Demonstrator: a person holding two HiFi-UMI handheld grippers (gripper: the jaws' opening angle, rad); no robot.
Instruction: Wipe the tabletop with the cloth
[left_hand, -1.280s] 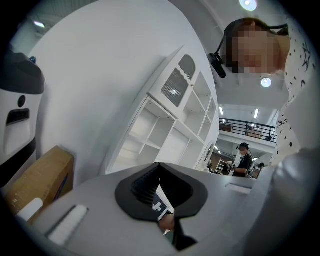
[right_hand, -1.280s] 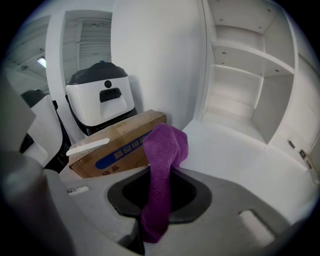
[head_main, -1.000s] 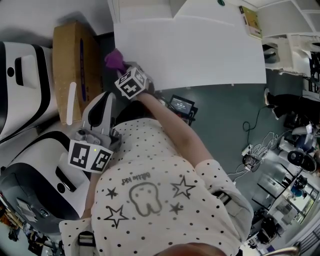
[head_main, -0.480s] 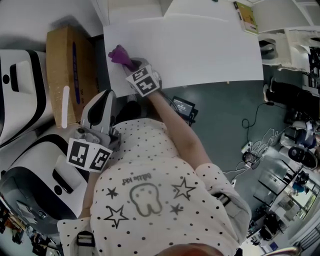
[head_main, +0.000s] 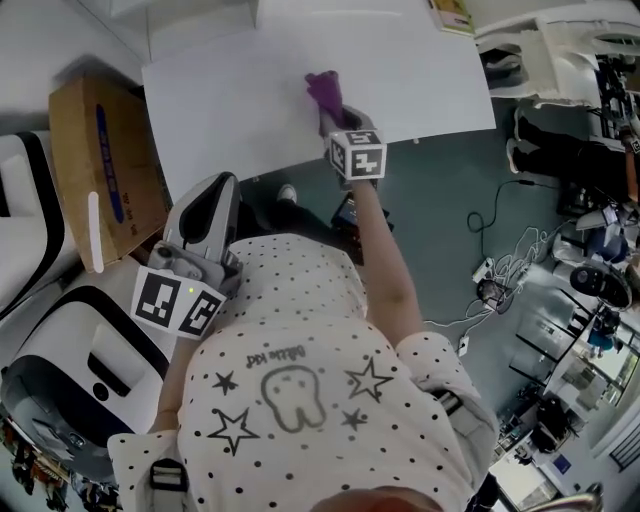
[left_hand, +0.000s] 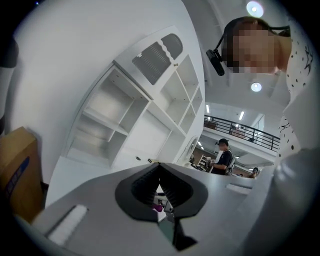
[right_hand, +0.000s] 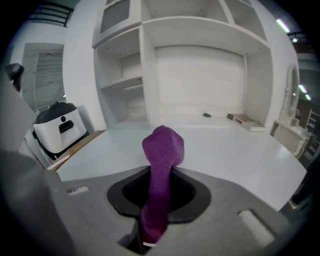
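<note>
Wiping looks midway as my right gripper (right_hand: 161, 170) pinches the cloth (right_hand: 163, 145) on the tabletop (head_main: 230, 100), far side probably remaining; left gripper (left_hand: 160, 167) idles, jaws pressed together.

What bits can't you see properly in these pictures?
- Where the purple cloth meets the table: head view, the bunched cloth and the right tool cover the contact.
- The small dark thing far behind the cloth: right tool view, too small to name.
- The blue print on the cardboard box: head view, too small to read.
</note>
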